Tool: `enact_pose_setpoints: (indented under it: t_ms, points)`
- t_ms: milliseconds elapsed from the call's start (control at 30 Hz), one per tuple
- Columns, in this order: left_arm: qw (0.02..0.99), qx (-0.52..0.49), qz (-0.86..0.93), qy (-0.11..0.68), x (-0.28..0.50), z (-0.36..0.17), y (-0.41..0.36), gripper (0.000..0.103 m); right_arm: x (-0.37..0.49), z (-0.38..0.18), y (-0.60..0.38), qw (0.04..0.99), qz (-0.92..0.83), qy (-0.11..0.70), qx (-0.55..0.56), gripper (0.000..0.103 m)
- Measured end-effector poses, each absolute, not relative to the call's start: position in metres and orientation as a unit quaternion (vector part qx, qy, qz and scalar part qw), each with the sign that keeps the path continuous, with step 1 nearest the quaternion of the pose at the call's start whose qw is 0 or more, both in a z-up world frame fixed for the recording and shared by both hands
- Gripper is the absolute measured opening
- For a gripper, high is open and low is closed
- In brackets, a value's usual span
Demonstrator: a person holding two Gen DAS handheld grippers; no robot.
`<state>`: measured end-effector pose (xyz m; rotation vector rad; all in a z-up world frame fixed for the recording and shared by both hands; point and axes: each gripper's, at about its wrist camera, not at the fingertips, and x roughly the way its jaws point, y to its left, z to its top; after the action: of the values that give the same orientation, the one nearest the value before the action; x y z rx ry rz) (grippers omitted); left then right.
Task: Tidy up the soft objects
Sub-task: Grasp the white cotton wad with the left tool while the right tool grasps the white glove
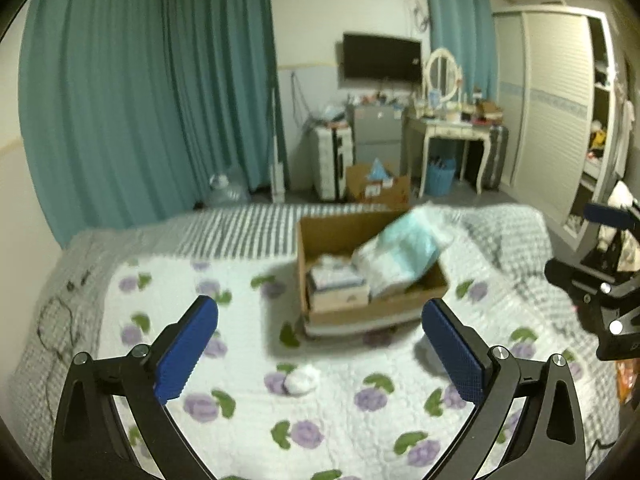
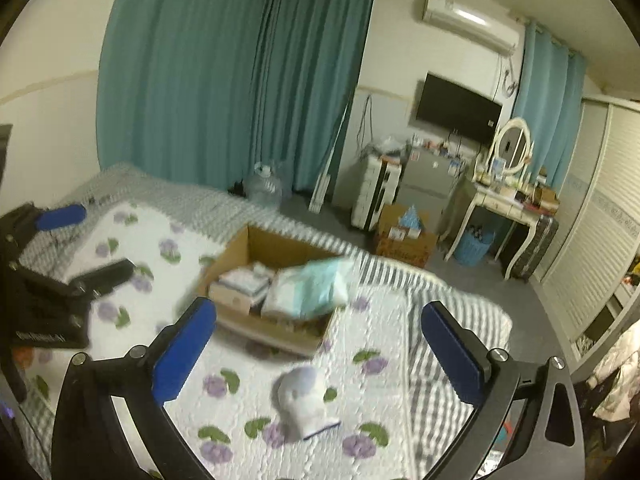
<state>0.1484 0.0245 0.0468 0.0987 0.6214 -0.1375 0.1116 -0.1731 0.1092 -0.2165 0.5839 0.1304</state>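
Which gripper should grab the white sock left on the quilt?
Right, probably. The white sock lies between the open right gripper's fingers, near in its view. From the left gripper, also open, it looks smaller and farther off. The cardboard box sits beyond.

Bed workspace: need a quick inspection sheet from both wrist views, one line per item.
Surface: bed with a white quilt printed with purple flowers, over a grey striped cover.
Job's things: open cardboard box on the quilt, holding a pale blue soft pack that sticks out above the rim, plus flat packs beside it; a small white rolled sock lies loose on the quilt, apart from the box.
Clutter: nothing else seen on the quilt.
Grippers: left gripper and right gripper both open, holding nothing, above the quilt.
Cables: a thin dark cord on the bed's left edge.
Surroundings: teal curtains, wall television, dressing table, wardrobe, a second box on the floor.
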Motion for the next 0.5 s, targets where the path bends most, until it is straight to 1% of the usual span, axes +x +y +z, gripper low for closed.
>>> enact_pose_setpoints:
  t_ms: [133, 267, 367, 433, 467, 500]
  points:
    - [0.932, 0.037, -0.063, 0.354, 0.171, -0.007, 0.031, 0.103, 0.140, 0.042, -0.175, 0.929, 0.072, 0.351, -0.096, 0.103]
    - [0.916, 0.039, -0.058, 0.395, 0.194, -0.053, 0.028, 0.103, 0.171, -0.019, -0.177, 0.909, 0.063, 0.398, -0.105, 0.103]
    - [0.908, 0.042, -0.054, 0.414, 0.206, -0.075, 0.027, 0.103, 0.195, -0.066, -0.178, 0.888, 0.063, 0.443, -0.106, 0.102]
    - [0.901, 0.042, -0.049, 0.428, 0.218, -0.090, 0.027, 0.103, 0.211, -0.095, -0.178, 0.873, 0.061, 0.470, -0.114, 0.099]
    - [0.898, 0.042, -0.048, 0.436, 0.223, -0.097, 0.028, 0.103, 0.218, -0.107, -0.178, 0.866, 0.062, 0.482, -0.119, 0.093]
    - [0.895, 0.042, -0.048, 0.441, 0.227, -0.101, 0.030, 0.103, 0.225, -0.123, -0.178, 0.855, 0.066, 0.499, -0.124, 0.081]
